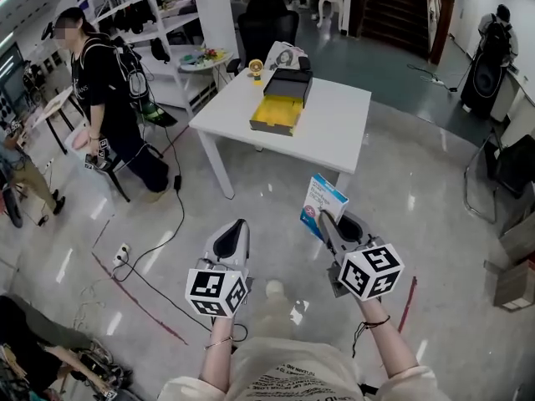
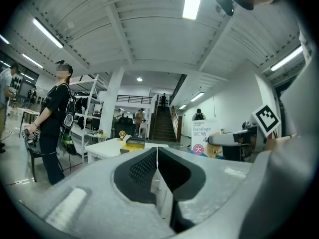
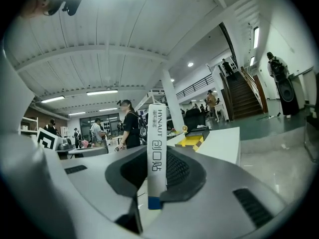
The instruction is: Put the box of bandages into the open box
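Right gripper view: right gripper (image 3: pixel 155 169) jaws nearly shut, clamped on the box of bandages (image 3: pixel 155 143). Pads on both broad faces, carton upright between them, top end well past the jaw tips.

Head view: carton in the air just ahead of the jaws, over the floor (image 1: pixel 418 249), well short of the bench (image 1: pixel 334 132). Open box (image 1: pixel 269 126) – yellow inside, dark lid (image 1: pixel 288 83) behind – well ahead of the jaws and a little left, on the bench. Left gripper (image 1: pixel 236 230) jaws fully together, nothing between; alongside the right one, idle by the look of it.

Handling, as a judgement only:
- Thin card, light, probably mostly hollow.
- Likely to dent under a hard squeeze; glossy print, maybe a bit slick.
- Gripped near the lower end, so prone to pivoting on a bump with that much overhang.
- Better held across the flat faces nearer mid-length, with modest force.
- Probably easiest lowered end-first or laid flat into the open box, clear of the lid.
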Available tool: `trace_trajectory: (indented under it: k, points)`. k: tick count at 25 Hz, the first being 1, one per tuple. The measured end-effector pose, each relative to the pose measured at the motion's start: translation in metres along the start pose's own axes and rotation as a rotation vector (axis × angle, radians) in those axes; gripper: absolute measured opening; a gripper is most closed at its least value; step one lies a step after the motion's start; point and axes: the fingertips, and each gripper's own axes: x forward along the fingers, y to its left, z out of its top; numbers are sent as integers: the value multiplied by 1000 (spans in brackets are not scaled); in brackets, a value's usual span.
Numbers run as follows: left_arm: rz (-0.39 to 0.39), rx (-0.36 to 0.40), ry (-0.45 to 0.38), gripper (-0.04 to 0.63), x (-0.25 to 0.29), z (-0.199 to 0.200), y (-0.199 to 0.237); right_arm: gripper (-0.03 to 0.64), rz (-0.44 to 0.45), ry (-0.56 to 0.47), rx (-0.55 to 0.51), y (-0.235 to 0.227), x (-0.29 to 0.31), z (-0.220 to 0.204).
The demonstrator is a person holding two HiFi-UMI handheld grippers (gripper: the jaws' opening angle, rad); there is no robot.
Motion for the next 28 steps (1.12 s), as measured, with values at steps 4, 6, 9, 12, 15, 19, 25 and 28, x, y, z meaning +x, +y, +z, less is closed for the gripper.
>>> trace_trajectory:
  k: [4,6,9,12,15,19,25,28]
  points:
    - [-12,-8,9,26,39,2,23,63,-16,10,15,-20,38,6]
    - [-14,-17,17,26,62,5,39,63,-23,18,24,-29,61,11]
    - [-20,-20,23,25,97,11,66,63,-34,28,41,-44,99,17]
    - [-18,-29,24,26,131,16,94,63,-40,36,50,-58,140,24]
    - [-19,-31,29,25,163,18,120,63,-44,39,62,-71,179,29]
    - [-31,-24,35,26,200,20,146,63,-55,34,82,-88,220,33]
    - [-73,-26,66,26,237,9,159,63,-72,44,110,-106,254,30]
    - [-95,-30,83,25,249,3,161,63,-81,49,124,-111,266,29]
